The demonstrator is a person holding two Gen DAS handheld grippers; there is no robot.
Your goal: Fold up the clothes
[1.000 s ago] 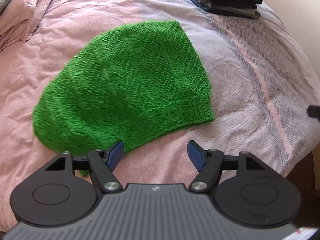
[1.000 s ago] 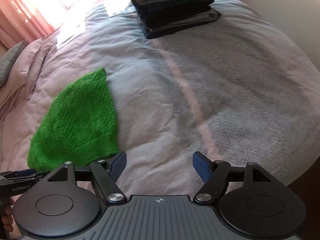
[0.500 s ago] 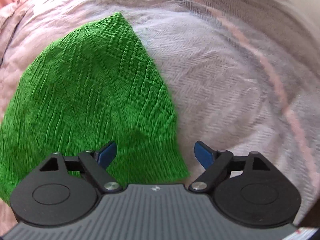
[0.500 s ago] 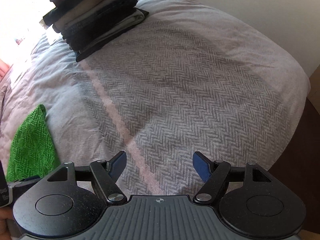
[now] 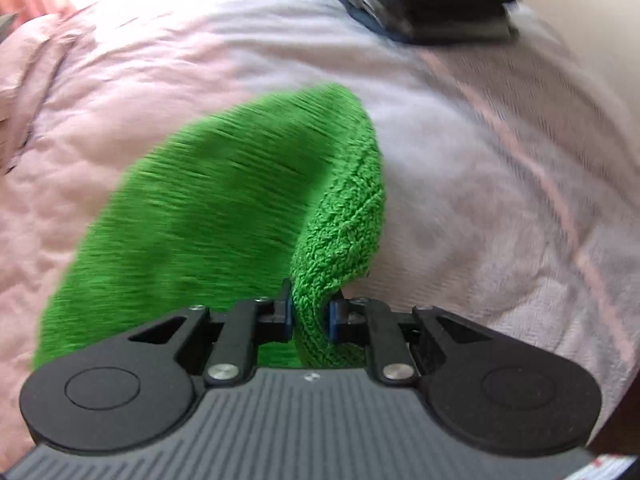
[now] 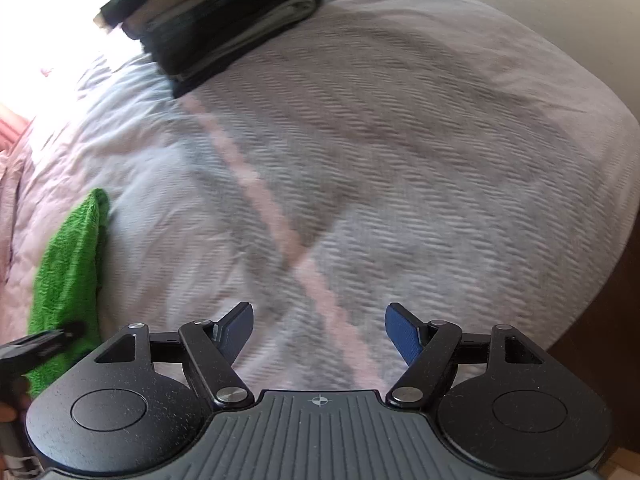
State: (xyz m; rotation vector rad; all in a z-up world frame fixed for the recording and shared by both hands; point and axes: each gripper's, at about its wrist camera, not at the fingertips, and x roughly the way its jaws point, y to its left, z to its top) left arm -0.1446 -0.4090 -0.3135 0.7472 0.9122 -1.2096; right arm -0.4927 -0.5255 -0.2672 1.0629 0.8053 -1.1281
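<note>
A green knitted garment (image 5: 208,216) lies on the pink and grey bedspread (image 5: 500,184). My left gripper (image 5: 310,312) is closing its jaws on the garment's near right edge, and the blue pads press a raised fold of the knit between them. In the right wrist view the same garment (image 6: 68,264) shows at the far left, with part of the left gripper's black body in front of it. My right gripper (image 6: 320,330) hangs open over bare bedspread, nothing between its fingers.
A stack of folded dark clothes (image 6: 216,20) sits at the far side of the bed (image 6: 440,160), also blurred at the top of the left wrist view. The bed's right edge drops to a dark floor (image 6: 600,320).
The left gripper went from open above the garment to shut on its near right edge, lifting a fold. The right gripper swung right, away from the garment, and stayed open.
</note>
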